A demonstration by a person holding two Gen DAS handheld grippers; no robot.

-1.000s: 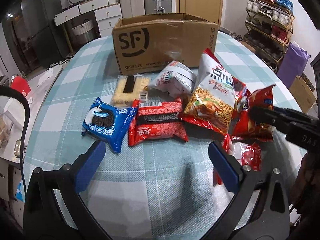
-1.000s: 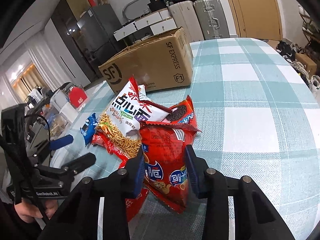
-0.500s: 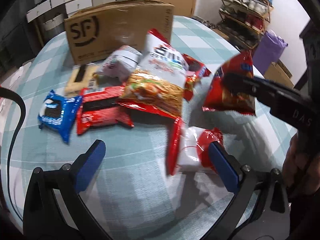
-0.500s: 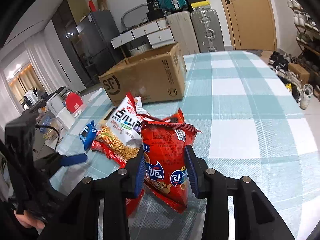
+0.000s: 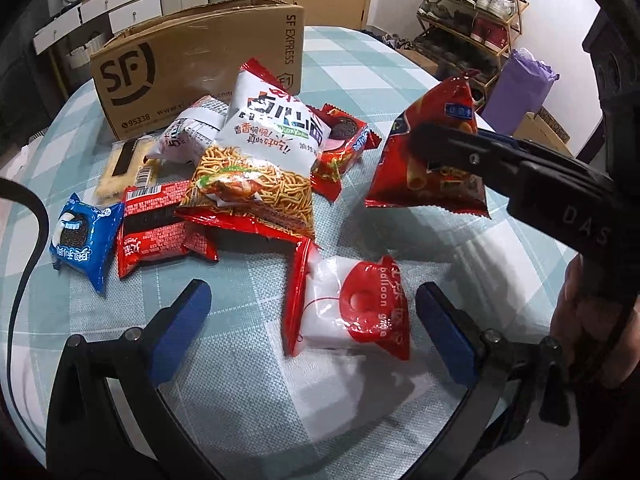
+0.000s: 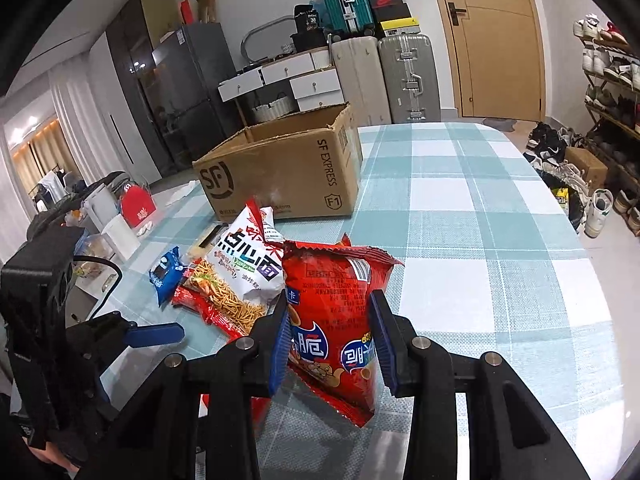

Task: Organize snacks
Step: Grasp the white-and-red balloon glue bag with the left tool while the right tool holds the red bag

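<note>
My right gripper (image 6: 331,340) is shut on a red snack bag (image 6: 334,312) and holds it above the checked tablecloth; in the left wrist view the same red snack bag (image 5: 430,152) hangs at the right in the right gripper (image 5: 444,140). My left gripper (image 5: 308,328) stands open, its blue pads on either side of a red-and-white balloon gum pack (image 5: 352,308) that lies flat, without touching it. Behind lie a noodle snack bag (image 5: 260,164), a red cookie pack (image 5: 156,228), a blue cookie pack (image 5: 82,240) and other packs. An open SF cardboard box (image 5: 192,60) stands at the back.
The round table (image 6: 480,240) has bare cloth to the right of the pile. A shoe rack (image 5: 472,20) and a purple bag (image 5: 516,84) stand past its right edge; suitcases (image 6: 384,76), drawers and a fridge line the far wall. A person's hand (image 5: 580,320) grips the right tool.
My right gripper has lifted the red bag up off the pile. My left gripper has swung right, from facing the cookie packs to straddling the balloon gum pack.
</note>
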